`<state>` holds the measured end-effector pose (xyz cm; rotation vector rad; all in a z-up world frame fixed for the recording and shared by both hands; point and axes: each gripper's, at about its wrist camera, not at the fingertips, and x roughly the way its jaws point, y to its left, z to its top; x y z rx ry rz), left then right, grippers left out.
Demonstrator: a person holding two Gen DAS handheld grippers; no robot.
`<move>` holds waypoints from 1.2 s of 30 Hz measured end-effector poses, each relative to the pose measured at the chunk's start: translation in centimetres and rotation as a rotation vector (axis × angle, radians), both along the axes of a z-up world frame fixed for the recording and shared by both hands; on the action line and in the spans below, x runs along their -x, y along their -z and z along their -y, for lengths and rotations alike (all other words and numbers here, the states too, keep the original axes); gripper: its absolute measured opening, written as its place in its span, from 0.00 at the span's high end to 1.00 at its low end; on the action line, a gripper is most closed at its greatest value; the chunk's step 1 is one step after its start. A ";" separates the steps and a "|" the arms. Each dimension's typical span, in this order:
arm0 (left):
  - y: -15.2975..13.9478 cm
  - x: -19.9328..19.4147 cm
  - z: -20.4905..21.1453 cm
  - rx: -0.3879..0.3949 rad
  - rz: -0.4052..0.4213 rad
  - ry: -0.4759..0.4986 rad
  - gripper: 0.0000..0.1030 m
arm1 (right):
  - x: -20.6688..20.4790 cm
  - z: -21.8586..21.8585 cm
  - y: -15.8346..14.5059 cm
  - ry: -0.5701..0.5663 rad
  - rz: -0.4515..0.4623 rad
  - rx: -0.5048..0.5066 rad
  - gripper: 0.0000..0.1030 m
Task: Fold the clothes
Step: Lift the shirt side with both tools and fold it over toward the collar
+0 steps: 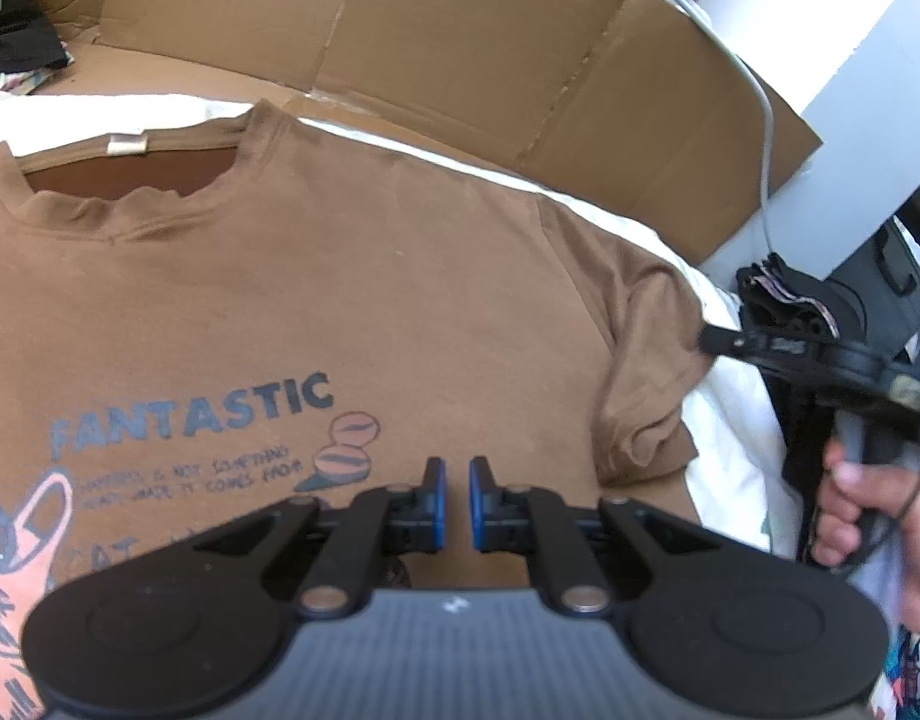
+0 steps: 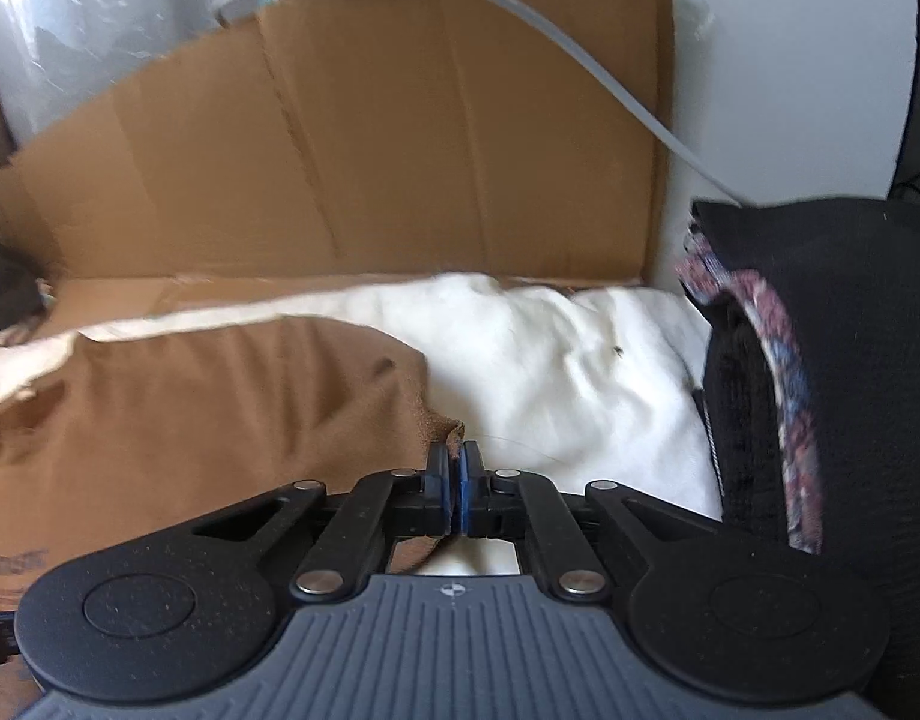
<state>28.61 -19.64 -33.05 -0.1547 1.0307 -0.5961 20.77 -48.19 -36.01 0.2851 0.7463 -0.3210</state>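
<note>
A brown T-shirt (image 1: 339, 276) lies face up and spread flat on a white cloth (image 2: 556, 360), its collar toward 11 o'clock in the left wrist view and the printed word "FANTASTIC" across its chest. Its short sleeve (image 1: 640, 360) reaches toward 3 o'clock, bunched into wrinkles near the hem. The left hand-held gripper (image 1: 456, 504) hangs over the lower chest of the shirt at 6 o'clock, its blue pads (image 1: 438, 498) almost together with a narrow gap and no fabric between them. The right hand-held gripper (image 2: 456, 492) has its jaws pressed together on the edge of the sleeve, a small fold of brown fabric rising just above the pads; in the left wrist view it comes in from 3 o'clock, held by a person's hand (image 1: 868, 510). Flattened cardboard (image 1: 460, 48) stands behind the shirt at 12 o'clock. A dark pile of clothes (image 2: 850, 360) sits at 3 o'clock beside the white cloth.
</note>
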 end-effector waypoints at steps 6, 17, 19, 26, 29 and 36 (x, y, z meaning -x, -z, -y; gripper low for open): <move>-0.3 -1.6 1.4 -0.020 0.036 0.046 0.93 | 0.1 -0.5 -2.5 -0.044 0.039 -0.061 0.99; -1.3 -5.9 4.9 -0.034 0.086 0.136 0.93 | 0.7 0.0 -5.4 -0.083 0.104 -0.171 1.00; -1.3 -6.7 6.2 -0.043 0.109 0.166 0.96 | 0.7 0.1 -5.9 -0.083 0.116 -0.186 1.00; -1.6 -10.5 11.1 -0.069 0.191 0.197 1.00 | 0.3 0.3 -6.8 -0.078 0.138 -0.267 1.00; -1.1 -11.7 13.2 -0.135 0.223 0.240 1.00 | 0.1 0.1 -7.1 -0.093 0.152 -0.264 1.00; 0.0 -13.0 15.6 -0.201 0.225 0.299 1.00 | 0.1 0.4 -7.2 -0.081 0.169 -0.323 1.00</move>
